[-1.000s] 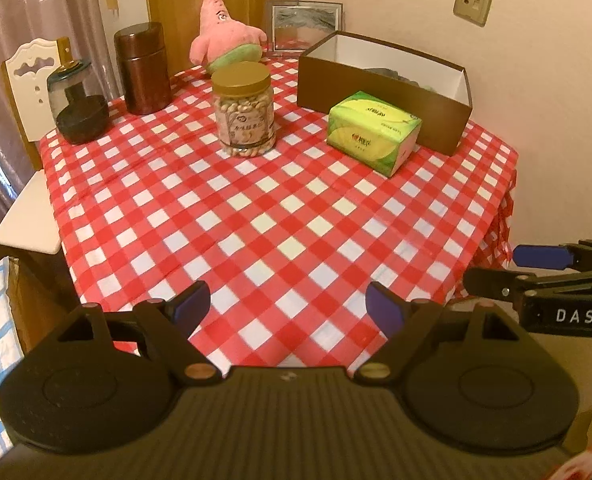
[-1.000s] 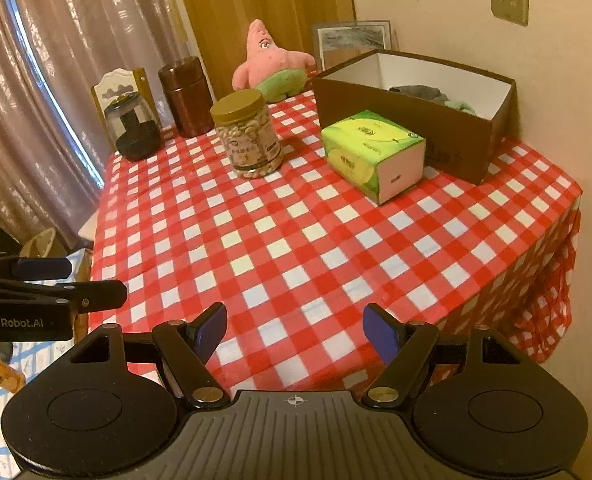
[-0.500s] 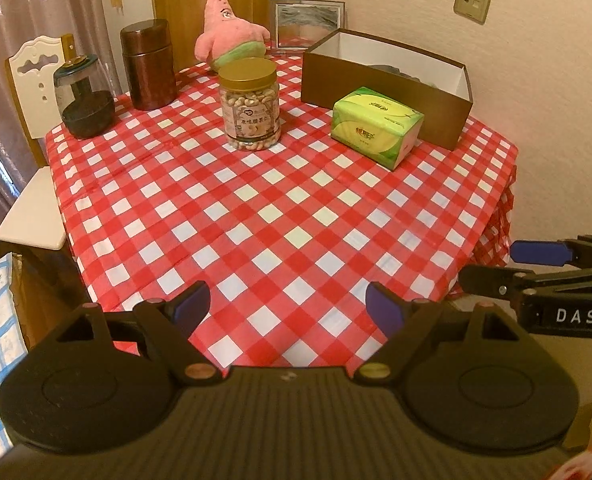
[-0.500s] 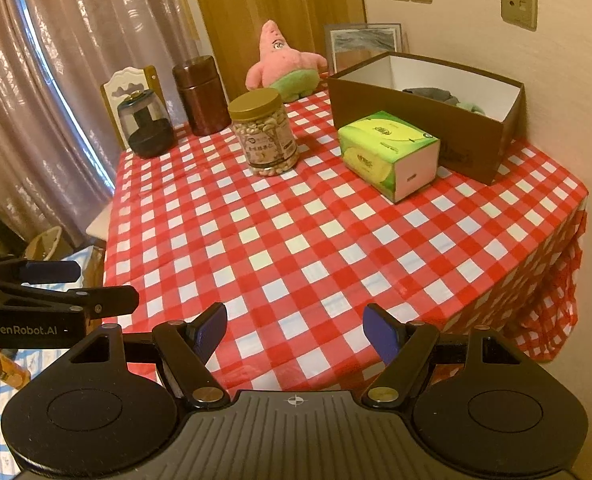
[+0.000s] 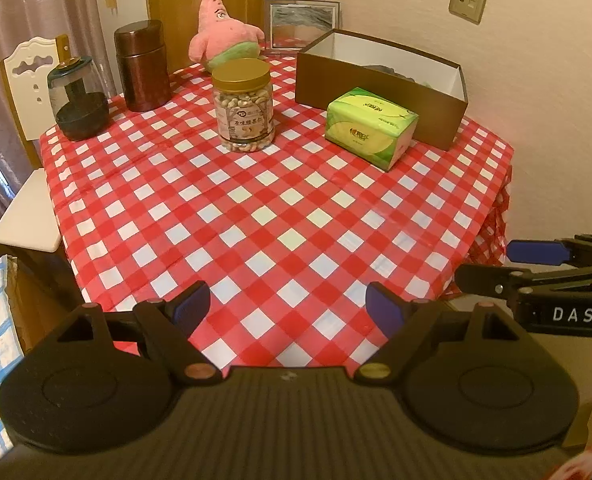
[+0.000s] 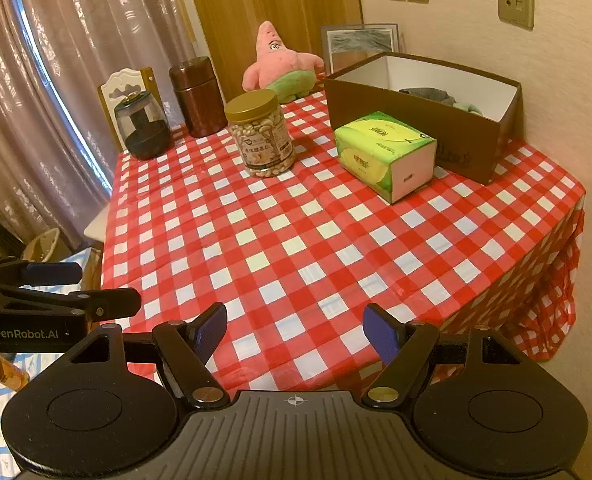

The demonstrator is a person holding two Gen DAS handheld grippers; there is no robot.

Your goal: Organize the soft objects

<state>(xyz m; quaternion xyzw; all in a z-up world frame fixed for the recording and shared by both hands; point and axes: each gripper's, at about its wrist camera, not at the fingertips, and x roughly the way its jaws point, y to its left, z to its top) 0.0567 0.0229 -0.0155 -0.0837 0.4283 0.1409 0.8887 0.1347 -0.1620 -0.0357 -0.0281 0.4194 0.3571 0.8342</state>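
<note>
A pink star plush [image 5: 220, 33] [image 6: 278, 65] sits upright at the far edge of the red checked table [image 5: 280, 216] [image 6: 296, 240]. A brown open box [image 5: 379, 84] [image 6: 423, 114] stands at the far right, with grey and green soft items [image 6: 443, 98] inside. A green tissue pack [image 5: 369, 127] [image 6: 383, 154] lies in front of the box. My left gripper [image 5: 288, 306] is open and empty over the near table edge. My right gripper [image 6: 296, 326] is open and empty beside it. Each gripper shows in the other's view.
A nut jar with a gold lid [image 5: 243, 106] [image 6: 262, 138] stands mid-table. A brown canister [image 5: 142, 66] [image 6: 197, 96] and a dark glass jar [image 5: 78, 98] [image 6: 142, 126] stand at the far left. A white chair [image 5: 28, 92] is behind; a framed picture [image 5: 303, 20] leans on the wall.
Both grippers have drawn back and risen a little, so the table and its objects look farther off. Both stay open and empty.
</note>
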